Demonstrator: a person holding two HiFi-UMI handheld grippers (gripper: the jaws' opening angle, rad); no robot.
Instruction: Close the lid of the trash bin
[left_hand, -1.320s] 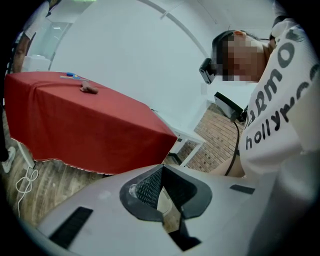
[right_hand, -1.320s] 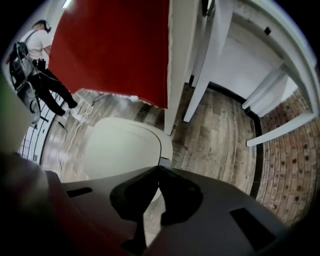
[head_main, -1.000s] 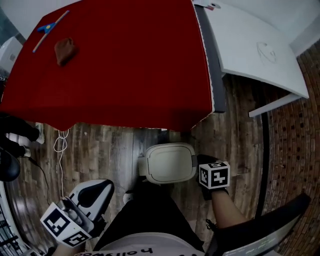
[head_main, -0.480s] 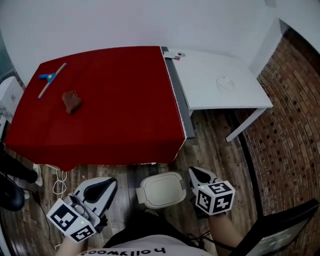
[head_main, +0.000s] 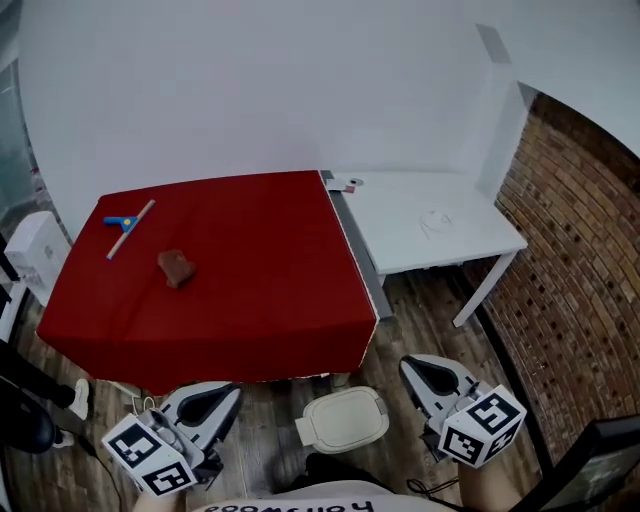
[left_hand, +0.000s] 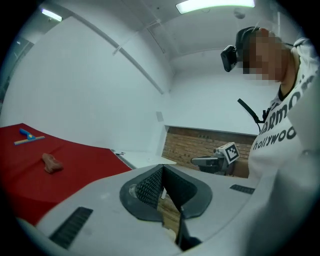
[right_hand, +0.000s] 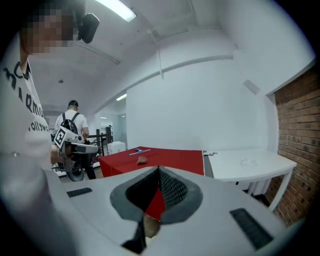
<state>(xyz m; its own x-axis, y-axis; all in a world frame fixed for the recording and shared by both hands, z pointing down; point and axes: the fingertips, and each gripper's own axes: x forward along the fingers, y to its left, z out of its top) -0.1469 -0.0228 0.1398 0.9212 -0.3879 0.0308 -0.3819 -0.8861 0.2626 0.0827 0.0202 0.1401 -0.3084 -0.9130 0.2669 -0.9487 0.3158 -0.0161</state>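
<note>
The cream trash bin (head_main: 345, 418) stands on the wooden floor in front of the red table, its lid lying flat and closed. In the head view my left gripper (head_main: 228, 393) hangs to the bin's left and my right gripper (head_main: 412, 365) to its right, both apart from it. The jaws of each gripper meet at their tips with nothing between them, as seen in the left gripper view (left_hand: 162, 169) and the right gripper view (right_hand: 159, 170). Neither gripper view shows the bin.
A red-covered table (head_main: 210, 290) carries a brown lump (head_main: 177, 267) and a blue-and-white tool (head_main: 128, 226). A white table (head_main: 430, 225) adjoins it on the right, next to a brick wall (head_main: 580, 270). A person (right_hand: 71, 122) stands far behind.
The head view has tilted up, so the bin sits lower in frame. My right gripper has drawn away from the lid's right edge. The lid stays closed.
</note>
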